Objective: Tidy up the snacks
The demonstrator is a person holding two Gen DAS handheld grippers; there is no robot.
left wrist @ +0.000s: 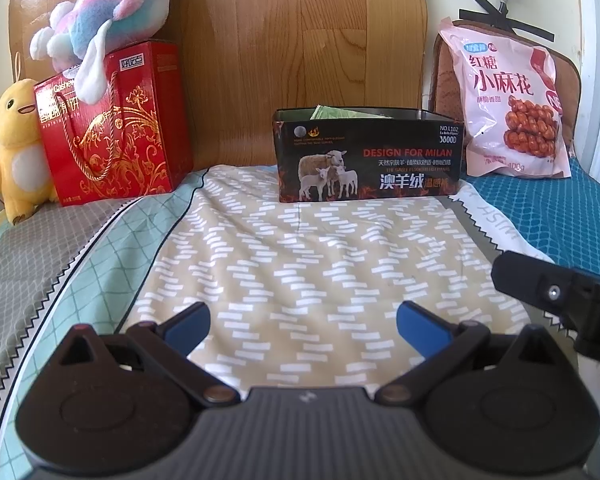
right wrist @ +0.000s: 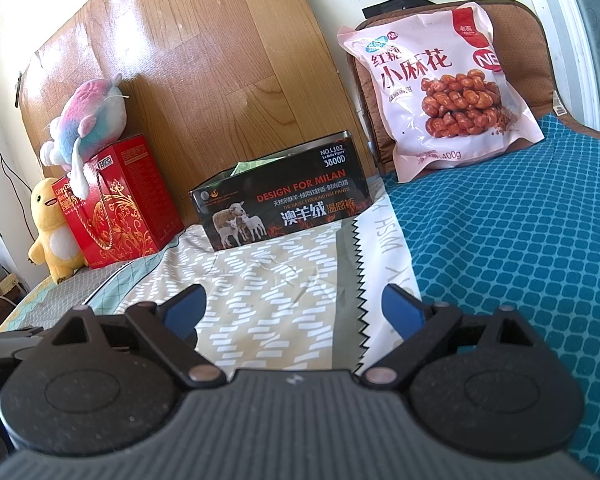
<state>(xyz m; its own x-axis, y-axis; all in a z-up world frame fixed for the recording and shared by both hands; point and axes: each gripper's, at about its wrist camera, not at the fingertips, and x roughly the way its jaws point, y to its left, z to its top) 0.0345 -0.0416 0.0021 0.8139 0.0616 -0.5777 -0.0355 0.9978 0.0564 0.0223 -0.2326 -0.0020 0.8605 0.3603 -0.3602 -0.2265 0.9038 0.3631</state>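
Right wrist view shows the pink snack bag (right wrist: 440, 92) leaning upright against a brown cushion (right wrist: 516, 32) at the bed's head, right of the open black tin (right wrist: 284, 192). It looks light, crinkly and slippery; I'd pinch its top seam. Right gripper (right wrist: 294, 312) and left gripper (left wrist: 302, 326) both hold their jaws spread, empty.

Looked like a home bedroom: a bed under a patterned beige, grey and teal quilt (left wrist: 308, 248), a wood-grain headboard panel (left wrist: 300, 60), a yellow plush chick (left wrist: 14, 152), a pink-and-blue plush toy (left wrist: 108, 28) atop a red cardboard gift box (left wrist: 116, 128), and a brown cushion (right wrist: 512, 40) by the cream wall.
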